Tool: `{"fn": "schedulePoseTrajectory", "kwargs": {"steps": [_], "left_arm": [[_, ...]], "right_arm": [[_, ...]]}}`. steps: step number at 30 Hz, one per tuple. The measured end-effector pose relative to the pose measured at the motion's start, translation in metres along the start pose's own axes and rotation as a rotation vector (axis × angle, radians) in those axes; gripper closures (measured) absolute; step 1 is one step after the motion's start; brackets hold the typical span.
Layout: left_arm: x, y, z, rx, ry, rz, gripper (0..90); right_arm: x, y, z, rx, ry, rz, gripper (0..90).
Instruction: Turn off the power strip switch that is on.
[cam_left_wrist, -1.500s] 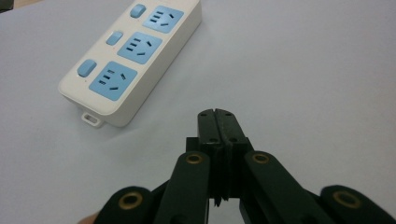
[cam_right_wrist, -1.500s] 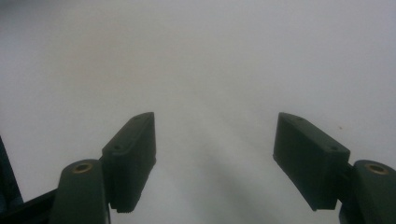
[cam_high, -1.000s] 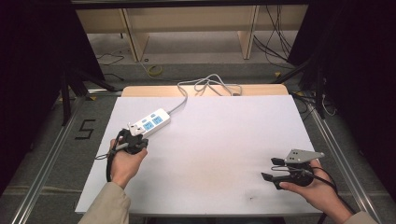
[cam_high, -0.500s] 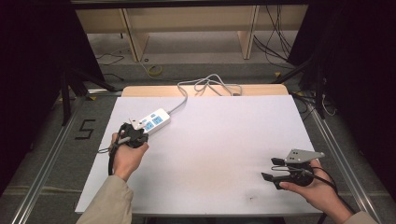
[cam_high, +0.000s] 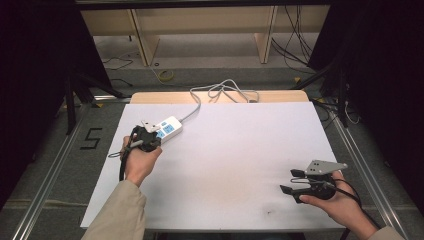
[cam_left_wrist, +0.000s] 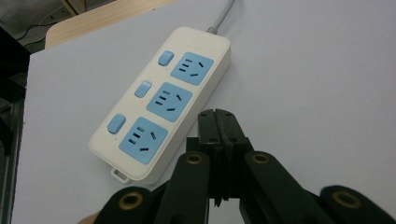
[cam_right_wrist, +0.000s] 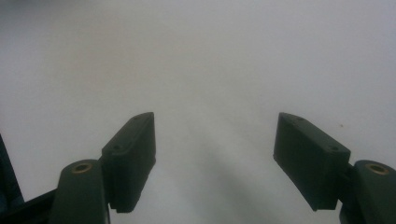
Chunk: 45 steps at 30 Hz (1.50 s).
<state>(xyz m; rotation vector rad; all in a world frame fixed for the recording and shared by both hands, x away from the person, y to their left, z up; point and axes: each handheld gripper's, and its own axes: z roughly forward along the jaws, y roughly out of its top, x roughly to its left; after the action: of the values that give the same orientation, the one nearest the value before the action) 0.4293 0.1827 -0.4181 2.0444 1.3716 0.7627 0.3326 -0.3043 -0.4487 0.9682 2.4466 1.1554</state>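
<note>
A cream power strip (cam_high: 167, 127) (cam_left_wrist: 163, 107) with three blue sockets and three blue switches lies on the white sheet (cam_high: 235, 150) at the left. Its grey cable (cam_high: 220, 92) runs back over the table's far edge. My left gripper (cam_high: 148, 135) (cam_left_wrist: 218, 122) is shut with nothing between the pads. Its tips hover just beside the strip's near end, level with the nearest socket. My right gripper (cam_high: 289, 181) (cam_right_wrist: 215, 149) rests open near the sheet's front right corner, pointing left over bare white surface.
A wooden table edge (cam_high: 280, 96) shows behind the sheet. Shelving legs and loose cables (cam_high: 295, 45) stand on the floor beyond. A "5" mark (cam_high: 91, 138) is on the floor at the left. Metal rails run along both sides.
My left hand has moved forward and a little right, bringing its shut gripper up to the near end of the power strip. The right hand has stayed still.
</note>
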Motion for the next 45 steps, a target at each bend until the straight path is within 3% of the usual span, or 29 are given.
{"fn": "schedulePoseTrajectory", "kwargs": {"steps": [11,24,33,45], "left_arm": [[0.007,0.008,0.006,-0.002,0.009,-0.025,90.0],[0.015,0.015,0.015,0.016,0.025,-0.020,90.0],[0.027,0.035,0.031,0.060,0.035,-0.026,90.0],[0.032,0.040,0.058,0.108,0.041,-0.033,90.0]], "right_arm": [[0.000,0.000,0.000,0.000,-0.001,-0.004,30.0],[0.000,0.000,0.000,0.001,-0.003,0.002,30.0],[0.000,0.000,0.001,0.001,0.002,0.001,30.0],[-0.001,-0.001,0.000,0.001,0.005,-0.003,30.0]]}}
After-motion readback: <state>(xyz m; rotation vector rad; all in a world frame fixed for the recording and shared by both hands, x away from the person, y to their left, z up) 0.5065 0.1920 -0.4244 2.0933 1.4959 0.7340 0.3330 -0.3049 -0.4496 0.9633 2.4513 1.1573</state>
